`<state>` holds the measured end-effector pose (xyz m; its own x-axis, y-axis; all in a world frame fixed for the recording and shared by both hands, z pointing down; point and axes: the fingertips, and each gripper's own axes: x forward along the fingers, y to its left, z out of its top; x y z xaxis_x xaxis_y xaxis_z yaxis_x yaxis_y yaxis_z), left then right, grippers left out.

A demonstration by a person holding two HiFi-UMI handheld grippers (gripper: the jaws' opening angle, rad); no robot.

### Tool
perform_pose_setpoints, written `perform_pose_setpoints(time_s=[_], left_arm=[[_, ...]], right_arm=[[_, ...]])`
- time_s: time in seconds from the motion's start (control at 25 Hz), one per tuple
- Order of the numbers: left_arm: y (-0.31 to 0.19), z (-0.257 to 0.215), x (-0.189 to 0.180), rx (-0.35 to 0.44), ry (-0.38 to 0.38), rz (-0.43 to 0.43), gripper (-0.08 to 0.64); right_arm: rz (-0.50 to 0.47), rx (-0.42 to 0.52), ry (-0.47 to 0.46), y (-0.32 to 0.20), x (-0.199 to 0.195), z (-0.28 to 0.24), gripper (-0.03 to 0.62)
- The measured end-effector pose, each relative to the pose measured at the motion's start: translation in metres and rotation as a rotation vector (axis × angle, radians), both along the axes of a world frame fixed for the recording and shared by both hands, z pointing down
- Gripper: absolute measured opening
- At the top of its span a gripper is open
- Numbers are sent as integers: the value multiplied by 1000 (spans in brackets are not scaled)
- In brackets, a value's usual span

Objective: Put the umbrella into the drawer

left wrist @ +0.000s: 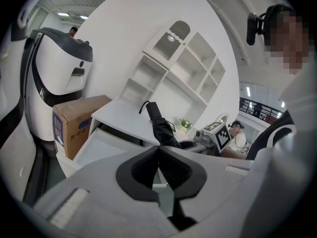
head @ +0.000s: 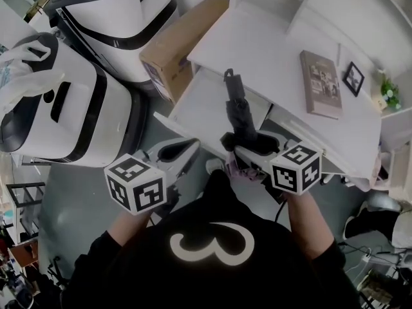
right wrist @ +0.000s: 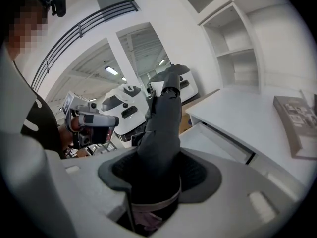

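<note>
A black folded umbrella (head: 237, 108) stands up out of my right gripper (head: 248, 145), which is shut on its lower part; its strap end points away over the open white drawer (head: 199, 108). In the right gripper view the umbrella (right wrist: 161, 128) fills the gap between the jaws of the right gripper (right wrist: 158, 165), and the drawer (right wrist: 213, 140) lies beyond. My left gripper (head: 175, 152) hangs to the left, near the drawer's front corner, shut on nothing. In the left gripper view the left gripper (left wrist: 158, 150) has its pads meeting, with the umbrella (left wrist: 159, 123) and drawer (left wrist: 99, 148) ahead.
The drawer belongs to a white desk (head: 257, 44) that carries a book (head: 320, 82), a small picture frame (head: 353, 78) and a little plant (head: 389, 94). A cardboard box (head: 183, 40) stands left of the desk, and two large white machines (head: 64, 108) beyond it.
</note>
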<state>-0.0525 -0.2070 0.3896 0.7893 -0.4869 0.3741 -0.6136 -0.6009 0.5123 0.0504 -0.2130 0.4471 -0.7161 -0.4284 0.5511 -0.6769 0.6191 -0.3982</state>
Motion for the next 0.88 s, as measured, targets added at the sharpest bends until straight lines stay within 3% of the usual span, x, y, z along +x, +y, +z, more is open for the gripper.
perform_pose_setpoints(time_s=[0.44,0.88], left_arm=[[-51,28,-15,-76,-21,-122,8],[-85,36,-31,-94,2,-194,8]], right_arm=[[-110,-97,93,-66,-11,61,229],[-186,-195,243,-96,-18,134,229]])
